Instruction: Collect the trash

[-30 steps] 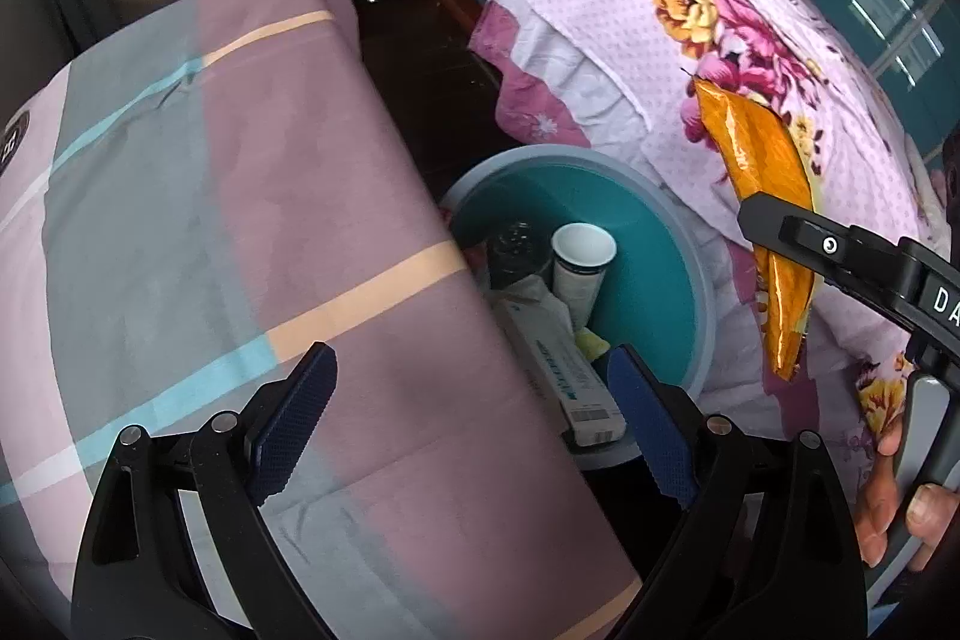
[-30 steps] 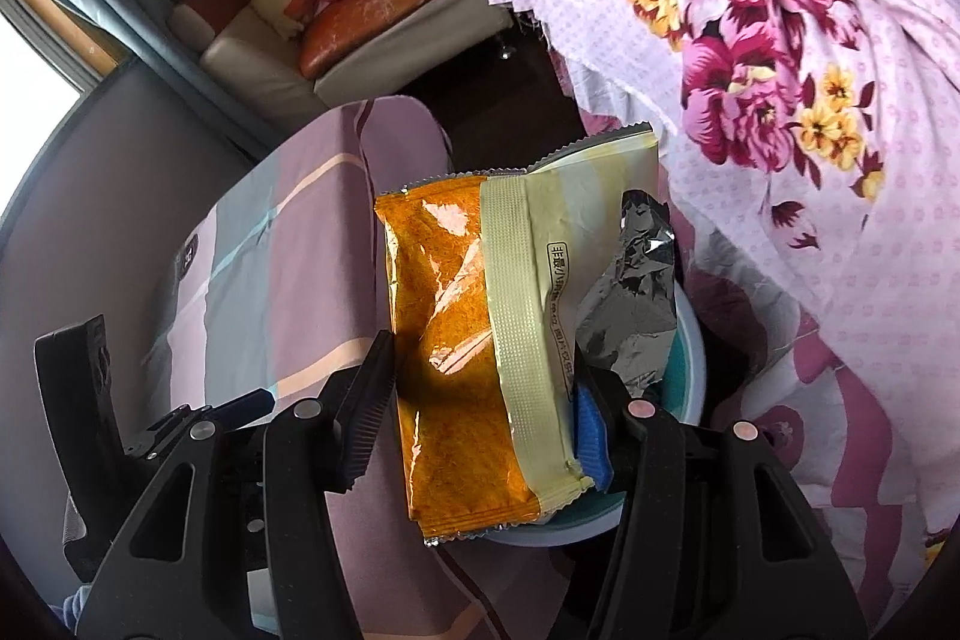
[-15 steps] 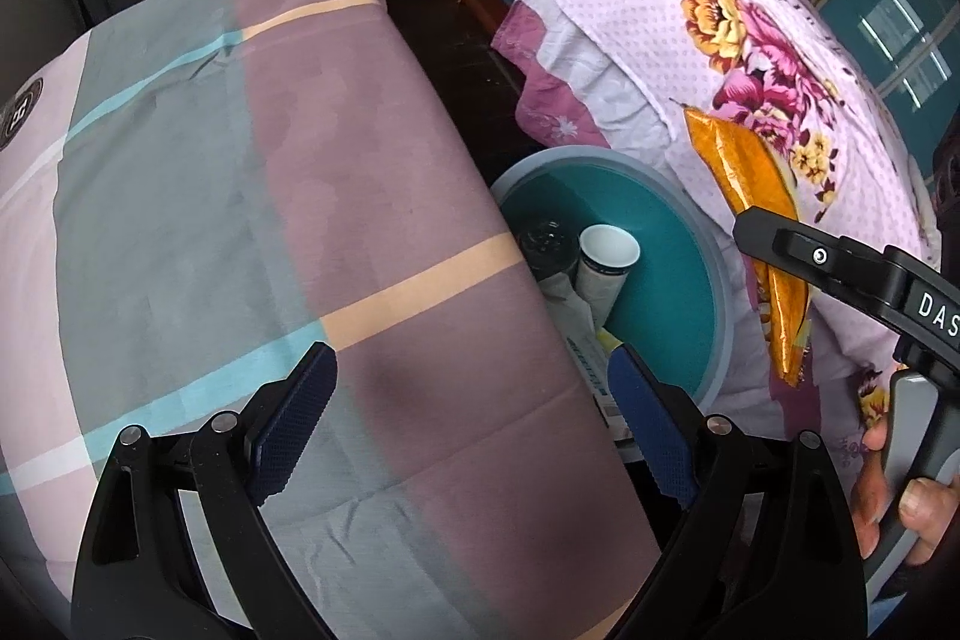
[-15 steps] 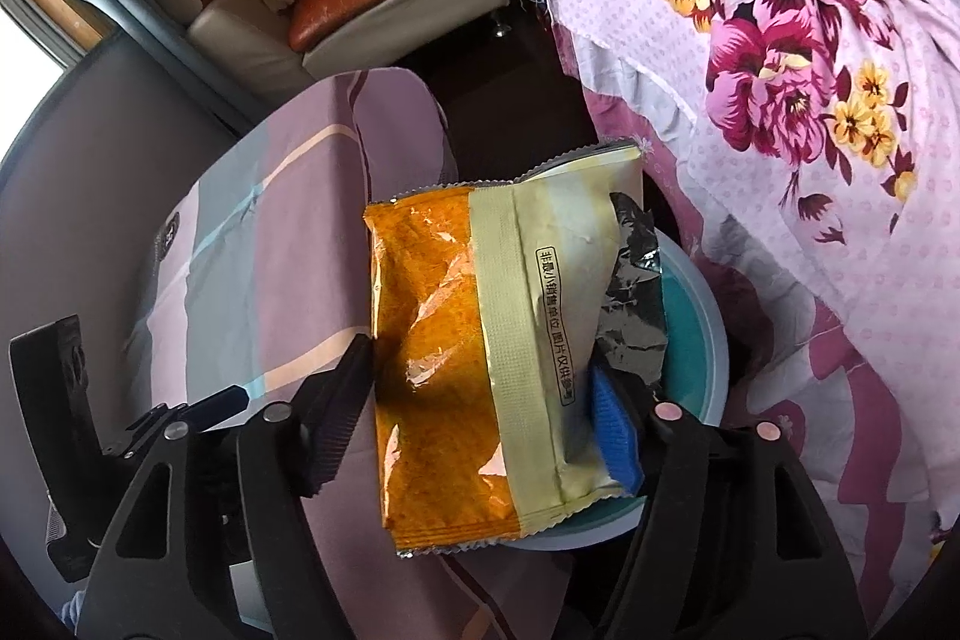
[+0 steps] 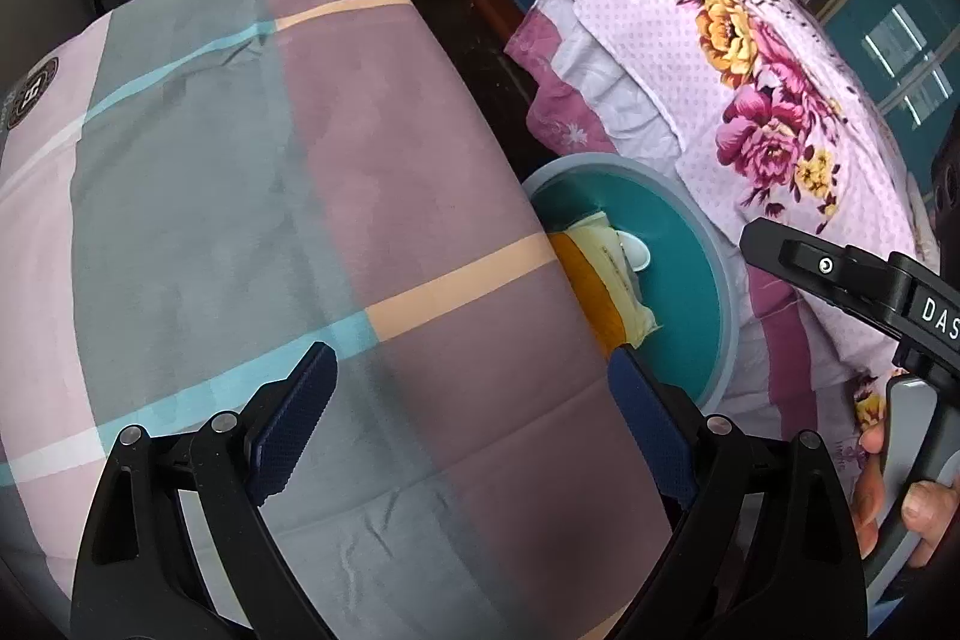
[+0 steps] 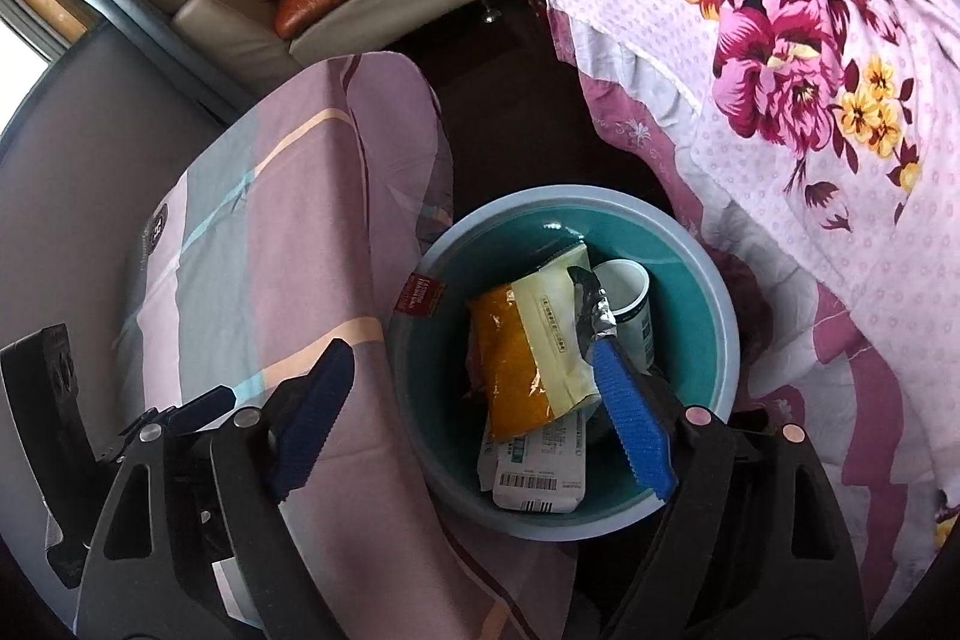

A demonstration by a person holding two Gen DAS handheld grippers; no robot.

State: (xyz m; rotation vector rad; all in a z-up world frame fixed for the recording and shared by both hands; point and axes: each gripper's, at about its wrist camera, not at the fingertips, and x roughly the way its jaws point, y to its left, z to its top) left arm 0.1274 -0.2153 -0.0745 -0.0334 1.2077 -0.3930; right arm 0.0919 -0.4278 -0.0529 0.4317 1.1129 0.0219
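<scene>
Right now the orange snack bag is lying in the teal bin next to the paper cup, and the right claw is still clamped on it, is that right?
Not quite. The right claw is open; its jaws have just been opening and nothing is between them. The right wrist view shows the orange snack bag lying free in the teal bin beside the paper cup.
</scene>
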